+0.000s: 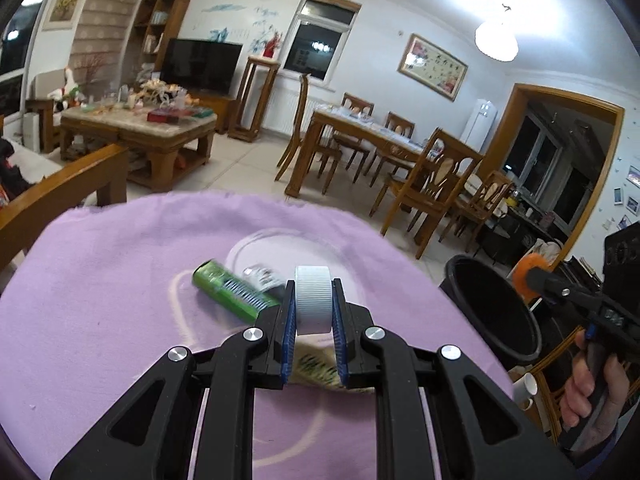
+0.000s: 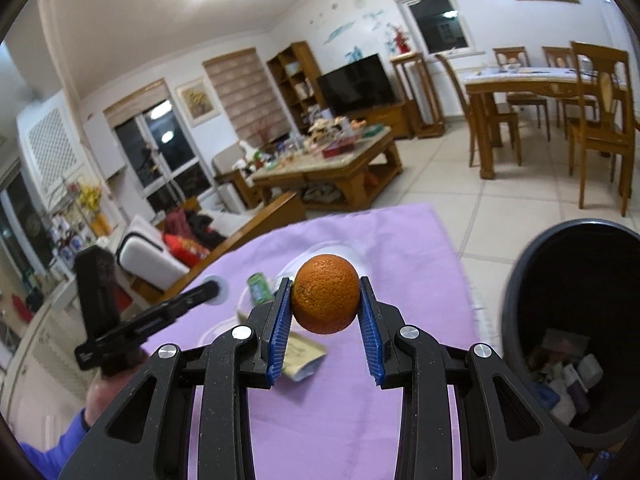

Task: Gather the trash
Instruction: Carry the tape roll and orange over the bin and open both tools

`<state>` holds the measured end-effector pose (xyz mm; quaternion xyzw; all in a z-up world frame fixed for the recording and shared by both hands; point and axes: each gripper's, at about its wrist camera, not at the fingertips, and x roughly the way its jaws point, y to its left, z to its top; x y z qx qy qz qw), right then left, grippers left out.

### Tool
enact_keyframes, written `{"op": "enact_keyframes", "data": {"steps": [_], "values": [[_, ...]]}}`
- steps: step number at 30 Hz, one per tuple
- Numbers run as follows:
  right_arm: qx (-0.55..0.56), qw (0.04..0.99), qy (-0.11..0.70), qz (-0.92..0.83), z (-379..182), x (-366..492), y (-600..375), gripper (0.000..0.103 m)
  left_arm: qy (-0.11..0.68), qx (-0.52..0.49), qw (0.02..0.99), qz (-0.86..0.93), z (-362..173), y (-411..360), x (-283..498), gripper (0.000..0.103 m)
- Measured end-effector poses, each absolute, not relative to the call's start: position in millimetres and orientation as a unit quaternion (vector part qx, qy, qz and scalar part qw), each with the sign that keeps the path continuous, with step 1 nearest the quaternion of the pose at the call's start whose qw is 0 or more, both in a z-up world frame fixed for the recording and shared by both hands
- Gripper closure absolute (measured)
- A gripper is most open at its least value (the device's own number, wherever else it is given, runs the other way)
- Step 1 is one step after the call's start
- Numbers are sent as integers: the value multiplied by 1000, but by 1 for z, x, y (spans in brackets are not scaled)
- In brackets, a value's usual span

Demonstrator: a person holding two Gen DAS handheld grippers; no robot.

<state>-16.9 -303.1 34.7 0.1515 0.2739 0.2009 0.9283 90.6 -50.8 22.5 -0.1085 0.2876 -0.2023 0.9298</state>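
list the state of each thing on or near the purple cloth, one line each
left hand-held gripper: shut on the white bottle cap
white bottle cap: clamped, off the cloth
right hand-held gripper: shut on the orange
orange: held, whole
green can: lying on its side
paper packet: lying flat on the purple cloth
black bin: open, some trash inside

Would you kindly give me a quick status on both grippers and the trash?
Left gripper shut on white cap. Right gripper shut on orange, beside black bin. Green can and wrapper on purple cloth. Nothing in the way.
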Motion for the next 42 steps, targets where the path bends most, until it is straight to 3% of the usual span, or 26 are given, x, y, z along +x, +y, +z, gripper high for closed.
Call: {"op": "enact_keyframes", "data": {"steps": [8, 15, 30, 42], "values": [[177, 948, 221, 147, 47, -55, -392, 71, 226, -127, 945, -197, 68, -60, 70, 86], [217, 955, 184, 87, 43, -84, -491, 71, 217, -103, 940, -243, 89, -120, 72, 86], [280, 948, 152, 0, -3, -114, -622, 70, 275, -17, 869, -411, 38, -345, 88, 86], [303, 936, 177, -5, -48, -70, -635, 70, 314, 8, 851, -420, -1, -370, 105, 86]]}}
